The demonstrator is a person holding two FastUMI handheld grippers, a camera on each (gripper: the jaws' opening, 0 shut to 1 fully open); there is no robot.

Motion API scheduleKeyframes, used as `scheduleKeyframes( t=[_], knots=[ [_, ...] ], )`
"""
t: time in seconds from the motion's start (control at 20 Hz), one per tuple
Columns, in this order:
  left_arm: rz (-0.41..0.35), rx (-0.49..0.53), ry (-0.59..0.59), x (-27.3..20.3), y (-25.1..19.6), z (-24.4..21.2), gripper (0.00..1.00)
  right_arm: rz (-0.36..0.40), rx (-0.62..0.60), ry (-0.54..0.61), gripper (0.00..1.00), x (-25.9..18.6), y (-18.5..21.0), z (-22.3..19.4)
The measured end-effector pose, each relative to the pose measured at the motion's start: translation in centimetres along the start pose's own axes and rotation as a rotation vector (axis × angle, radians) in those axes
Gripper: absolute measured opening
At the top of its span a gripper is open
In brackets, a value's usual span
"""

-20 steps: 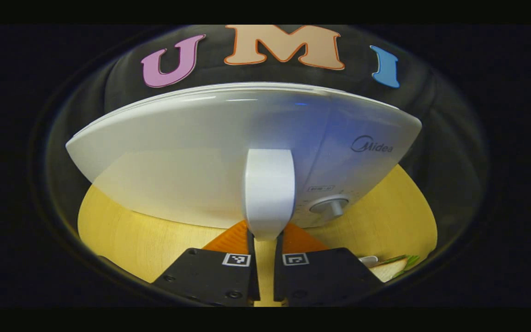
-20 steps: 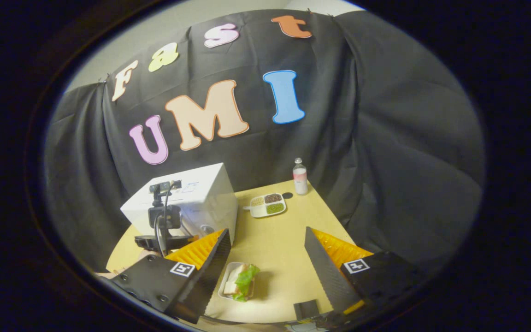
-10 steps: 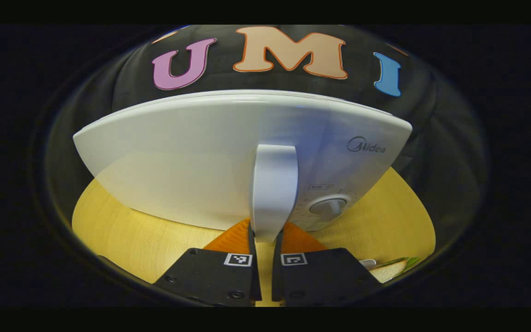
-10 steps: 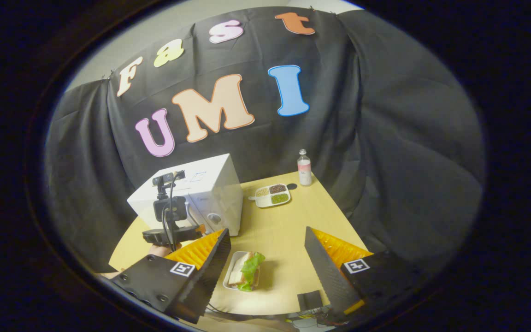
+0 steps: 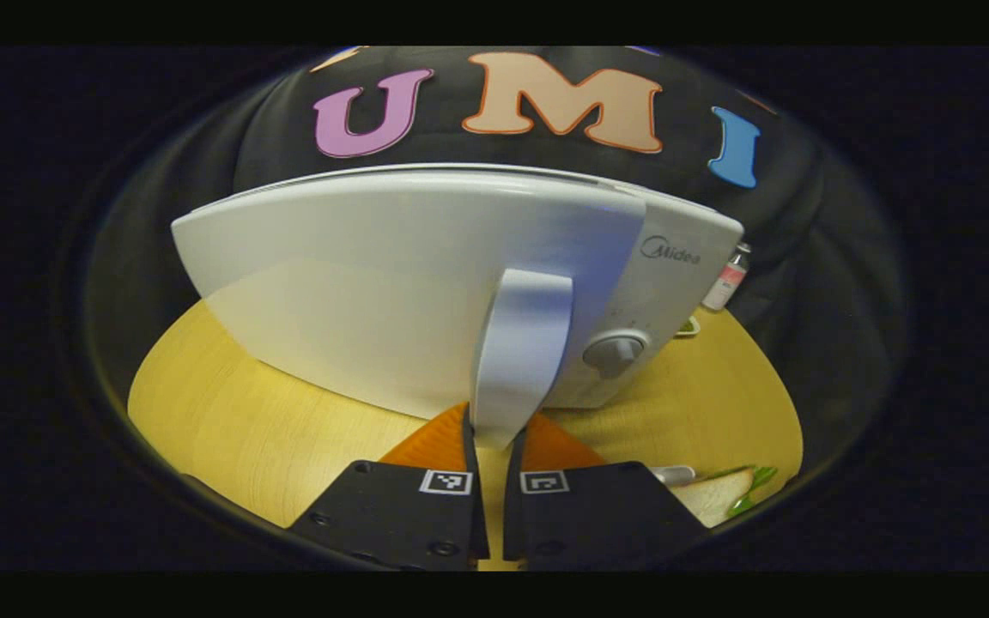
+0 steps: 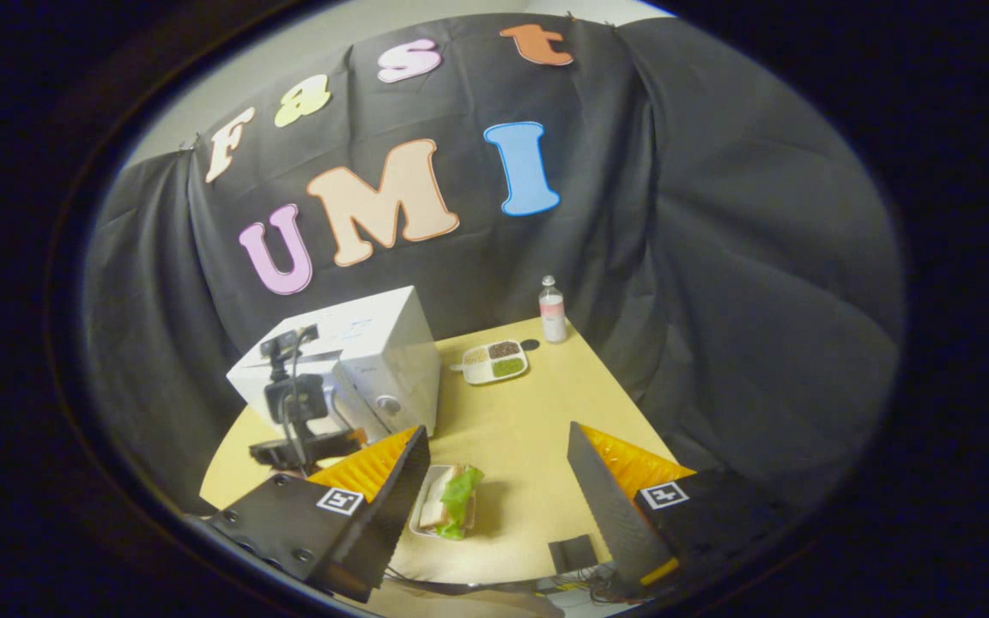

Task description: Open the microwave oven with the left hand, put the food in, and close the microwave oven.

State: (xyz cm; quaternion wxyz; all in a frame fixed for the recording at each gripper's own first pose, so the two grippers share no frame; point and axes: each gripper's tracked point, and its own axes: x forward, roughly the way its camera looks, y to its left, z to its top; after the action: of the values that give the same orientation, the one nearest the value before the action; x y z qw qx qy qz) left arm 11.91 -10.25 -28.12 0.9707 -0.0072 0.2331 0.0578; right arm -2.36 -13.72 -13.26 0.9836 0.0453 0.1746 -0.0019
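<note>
The left gripper (image 5: 494, 446) is clamped on the lower end of the microwave's door handle (image 5: 520, 352), both fingers pressing it from either side. Compared with a second ago, the door (image 5: 391, 292) has come away from the oven body: its right edge now stands apart from the control panel, and the dial (image 5: 613, 352) sits behind that edge at about 3 o'clock from the handle, where earlier door and panel read as one flush face. In the right gripper view the same change shows: the microwave (image 6: 374, 352), at roughly 10 o'clock on the table (image 6: 529, 429), has its door swung partly out toward the left gripper's camera mount.

That suggests the latch has let go and the opening step is under way but not finished; the gap looks too narrow for anything to pass in yet, and the cavity cannot be seen.

The right gripper (image 6: 494, 481) hangs wide open and empty above the near edge of the table. The food, a sandwich (image 6: 447, 506) with lettuce on a small tray, lies just beside its left finger at about 7 o'clock, untouched. A divided dish (image 6: 494, 360) and a bottle (image 6: 551, 311) stand well behind, around 12 o'clock.

The door probably needs to swing much wider before the sandwich is picked up.
</note>
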Motion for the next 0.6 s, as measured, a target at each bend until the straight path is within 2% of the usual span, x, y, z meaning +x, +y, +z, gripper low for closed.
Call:
scheduleKeyframes(
  t=[0.05,0.1,0.3,0.6],
  knots=[
    [-0.011,0.013,0.002,-1.2,0.5,-1.0,0.06,0.002,0.001,0.003,1.00,0.2,0.1,0.0],
    [-0.021,0.032,0.001,-2.2,1.0,-1.6,0.07,0.009,0.003,0.004,0.94,0.3,0.3,-0.1],
    [-0.029,0.066,0.011,-4.6,2.6,-3.3,0.13,0.038,-0.021,0.023,0.94,1.2,1.2,-0.6],
    [-0.020,0.006,0.019,-7.1,4.7,-4.6,0.22,0.091,-0.050,0.038,0.94,1.2,3.4,-1.5]
  ],
)
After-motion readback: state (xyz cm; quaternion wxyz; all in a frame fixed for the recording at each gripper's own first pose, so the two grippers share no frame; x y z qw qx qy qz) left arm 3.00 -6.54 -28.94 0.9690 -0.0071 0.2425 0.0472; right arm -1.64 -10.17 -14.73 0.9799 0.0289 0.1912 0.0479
